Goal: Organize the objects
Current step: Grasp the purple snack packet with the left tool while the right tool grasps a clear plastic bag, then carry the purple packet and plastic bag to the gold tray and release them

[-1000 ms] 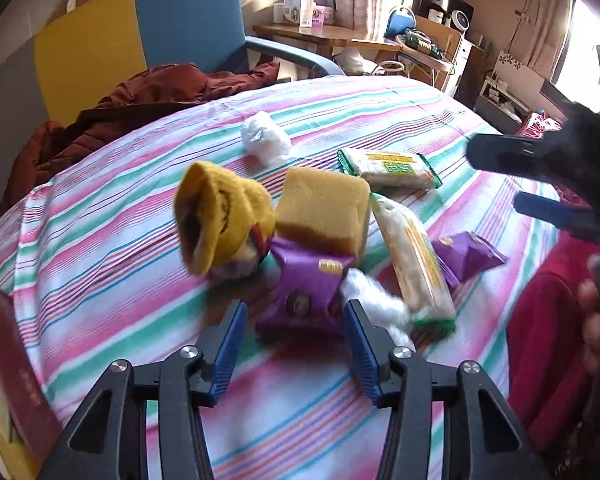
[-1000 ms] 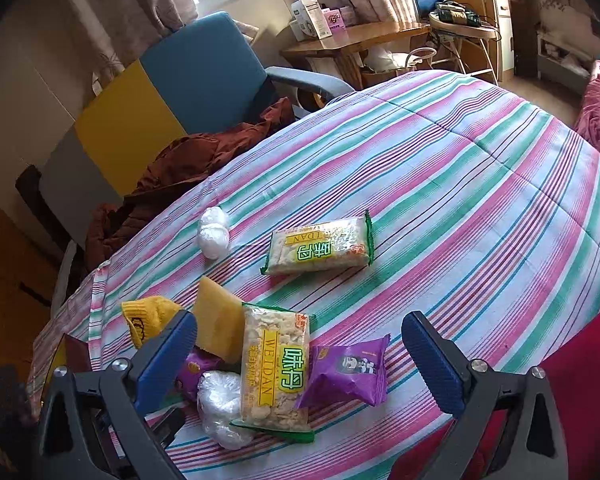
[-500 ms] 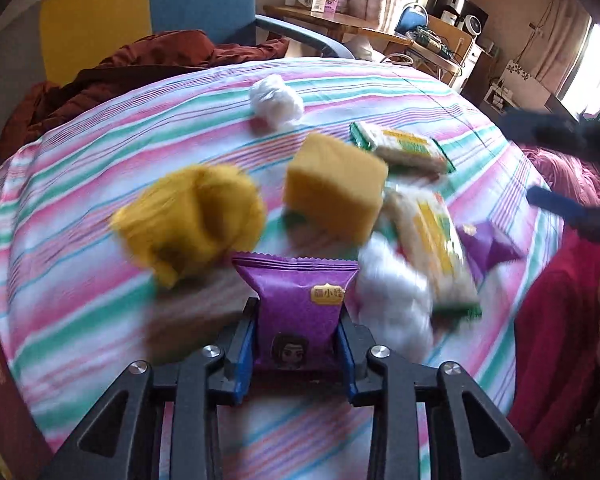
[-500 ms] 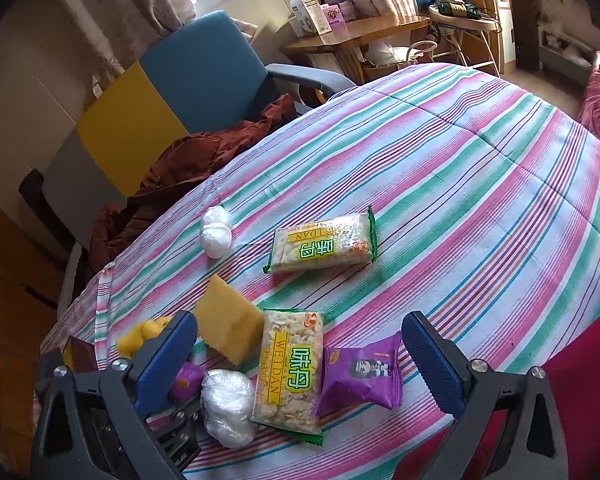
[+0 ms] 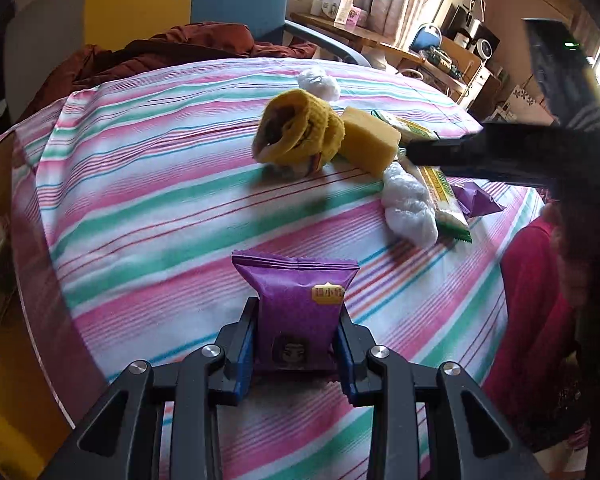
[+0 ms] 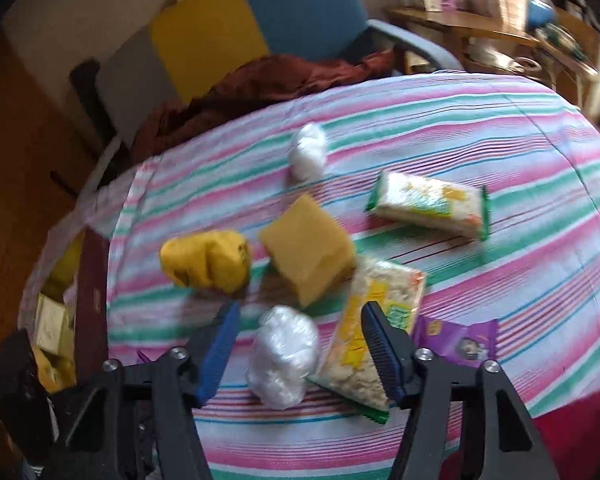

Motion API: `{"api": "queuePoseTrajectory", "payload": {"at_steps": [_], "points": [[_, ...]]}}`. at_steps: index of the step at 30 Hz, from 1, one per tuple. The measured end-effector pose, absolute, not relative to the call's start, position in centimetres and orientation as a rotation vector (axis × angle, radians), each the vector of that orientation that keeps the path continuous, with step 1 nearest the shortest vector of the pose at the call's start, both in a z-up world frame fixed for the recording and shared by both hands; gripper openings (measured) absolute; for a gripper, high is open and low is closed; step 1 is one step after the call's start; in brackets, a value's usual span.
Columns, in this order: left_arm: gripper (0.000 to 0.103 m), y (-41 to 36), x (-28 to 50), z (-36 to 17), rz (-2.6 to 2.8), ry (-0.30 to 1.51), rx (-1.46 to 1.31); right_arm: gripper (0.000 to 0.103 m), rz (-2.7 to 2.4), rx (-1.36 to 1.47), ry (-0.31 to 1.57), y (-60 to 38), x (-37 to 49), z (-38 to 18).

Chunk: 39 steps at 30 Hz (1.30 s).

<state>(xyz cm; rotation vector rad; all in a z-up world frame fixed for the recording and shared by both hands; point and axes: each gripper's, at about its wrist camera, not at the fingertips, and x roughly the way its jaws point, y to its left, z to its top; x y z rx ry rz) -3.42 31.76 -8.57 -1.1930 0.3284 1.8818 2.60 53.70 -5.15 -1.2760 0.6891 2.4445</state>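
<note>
My left gripper is shut on a purple snack packet and holds it above the striped tablecloth, near the front edge. My right gripper is open, low over a white crumpled plastic ball and a yellow-green cracker pack. Behind them lie a yellow sponge, a rolled yellow sock, a second white ball, a second cracker pack and a second purple packet. The right gripper's dark body shows at the right of the left wrist view.
A blue and yellow chair with a dark red jacket stands behind the table. A wooden desk with boxes is further back. A box with items sits below the table's left edge. Red clothing is at the right.
My left gripper has closed on the purple packet and drawn it back from the pile. My right gripper has moved down and forward toward the white ball and cracker pack, and its jaws have narrowed.
</note>
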Motion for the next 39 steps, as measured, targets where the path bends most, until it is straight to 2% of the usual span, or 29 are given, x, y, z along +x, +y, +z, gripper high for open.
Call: {"api": "queuePoseTrajectory", "payload": {"at_steps": [8, 11, 12, 13, 19, 24, 33, 39], "points": [[0.035, 30.7, -3.4, -8.9, 1.889, 0.282, -1.177, 0.060, 2.420, -1.503, 0.469, 51.4, 0.3, -8.0], [0.035, 30.7, -3.3, -8.9, 1.898, 0.283, -1.166, 0.047, 2.394, -1.579, 0.443, 51.1, -0.1, -9.0], [0.035, 30.5, -3.1, -8.9, 1.901, 0.283, -1.162, 0.038, 2.375, -1.591, 0.426, 51.1, -0.1, -9.2], [0.035, 30.6, -3.2, -8.9, 1.903, 0.285, -1.160, 0.038, 2.368, -1.592, 0.416, 51.1, -0.1, -9.3], [0.034, 29.8, -2.6, -7.8, 1.933, 0.291, -1.156, 0.037, 2.422, -1.459, 0.464, 52.2, 1.0, -7.4], [0.034, 27.3, -1.8, -4.6, 1.982, 0.257, -1.071, 0.037, 2.461, -1.376, 0.489, 52.3, 1.4, -6.2], [0.034, 20.7, -4.3, -1.3, 2.135, 0.113, -1.095, 0.037, 2.567, -1.323, 0.389, 48.9, 1.4, -4.3], [0.034, 15.7, -8.3, -0.7, 2.278, 0.006, -1.152, 0.037, 2.713, -1.323, 0.338, 42.7, 0.6, -2.4]]}}
